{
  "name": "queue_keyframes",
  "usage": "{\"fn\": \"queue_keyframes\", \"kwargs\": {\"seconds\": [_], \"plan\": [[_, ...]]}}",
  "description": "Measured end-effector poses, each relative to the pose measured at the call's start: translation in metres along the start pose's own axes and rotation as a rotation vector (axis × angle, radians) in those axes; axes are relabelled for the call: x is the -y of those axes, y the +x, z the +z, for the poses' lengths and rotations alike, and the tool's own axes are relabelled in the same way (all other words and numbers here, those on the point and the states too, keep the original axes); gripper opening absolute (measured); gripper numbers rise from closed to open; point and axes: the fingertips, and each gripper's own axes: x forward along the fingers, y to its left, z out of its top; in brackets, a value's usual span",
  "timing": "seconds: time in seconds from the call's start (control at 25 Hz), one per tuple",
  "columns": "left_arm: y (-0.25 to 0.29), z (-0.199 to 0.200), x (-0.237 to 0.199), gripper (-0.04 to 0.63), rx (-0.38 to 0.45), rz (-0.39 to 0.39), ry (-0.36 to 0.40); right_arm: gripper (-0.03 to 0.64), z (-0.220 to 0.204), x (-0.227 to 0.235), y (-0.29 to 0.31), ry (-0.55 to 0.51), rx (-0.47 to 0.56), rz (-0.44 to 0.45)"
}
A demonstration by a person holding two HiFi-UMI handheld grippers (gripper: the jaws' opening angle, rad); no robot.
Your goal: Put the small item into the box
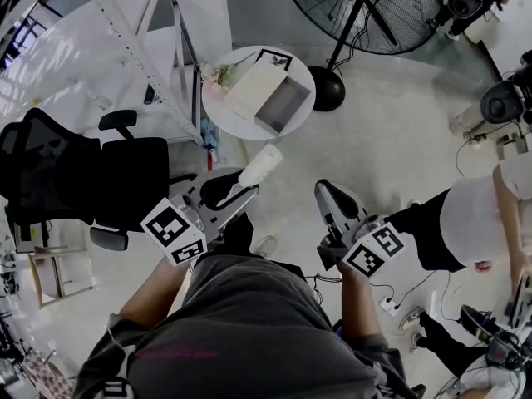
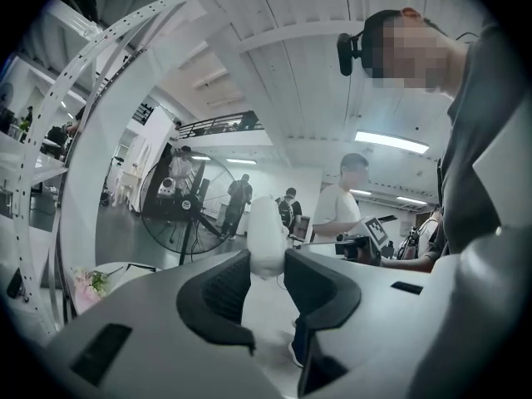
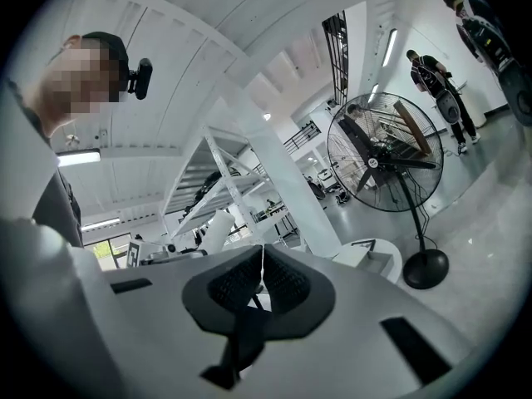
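Stage: carry, nothing boxed yet | left gripper [image 1: 241, 191] clamps white item [image 1: 260, 166], well short of table [image 1: 218, 120] | right gripper [image 1: 329, 196] jaws together, empty | box [image 1: 271, 96] open on table | left to do: reach, drop in

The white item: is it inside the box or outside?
Outside: the left gripper grips the white item, apart from the box on the round table.

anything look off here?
Nothing stands out. The box sits open on the table, with nothing spilled. The left claw grips the white item; the right claw is shut and empty.
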Motion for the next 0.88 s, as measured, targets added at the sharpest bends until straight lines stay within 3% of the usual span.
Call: {"fn": "queue_keyframes", "kwargs": {"seconds": [0.48, 0.88], "plan": [[0.049, -0.001, -0.069, 0.133, -0.014, -0.036, -0.027, 0.023, 0.011, 0.052, 0.053, 0.017, -0.011, -0.042], [0.081, 0.014, -0.170, 0.133, -0.044, -0.070, -0.061, 0.023, 0.027, 0.096, 0.145, 0.041, -0.035, -0.089]]}}
